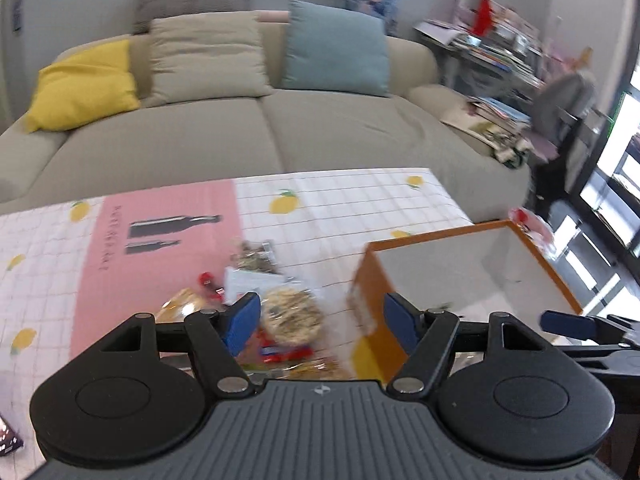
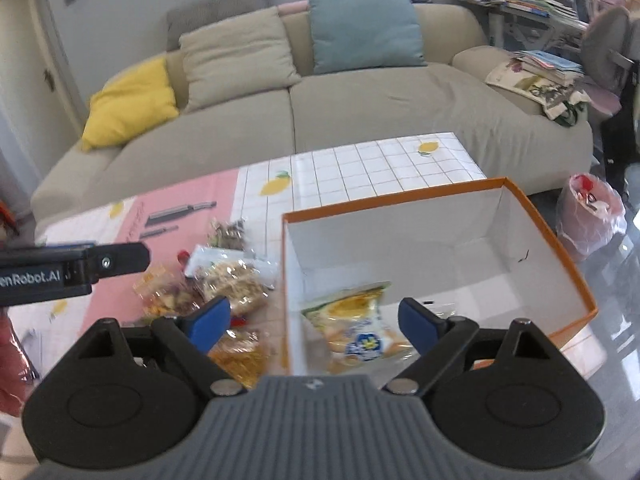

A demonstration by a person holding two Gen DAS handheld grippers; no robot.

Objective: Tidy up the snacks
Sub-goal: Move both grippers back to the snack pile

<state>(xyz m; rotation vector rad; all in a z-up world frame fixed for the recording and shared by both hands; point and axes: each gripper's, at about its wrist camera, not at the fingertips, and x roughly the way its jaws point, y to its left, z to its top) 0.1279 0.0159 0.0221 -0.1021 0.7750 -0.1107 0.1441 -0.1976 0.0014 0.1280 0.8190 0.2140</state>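
An orange box with a white inside (image 2: 532,216) stands on the table's right; it also shows in the left wrist view (image 1: 536,256). A yellow-and-white snack bag (image 2: 356,324) lies inside it at the near left. My right gripper (image 2: 316,322) is open and empty above the box's near edge. A pile of snack packets (image 2: 232,280) lies left of the box. My left gripper (image 1: 324,318) is open and empty above the pile, over a round cracker packet (image 1: 290,314). The left gripper also shows in the right wrist view (image 2: 120,258).
The table has a pink and white lemon-print cloth (image 1: 328,204). A beige sofa (image 1: 248,132) with cushions stands behind it. A pink plastic bag (image 2: 592,216) sits on the floor at right. Shelves with books (image 1: 496,56) stand at the back right.
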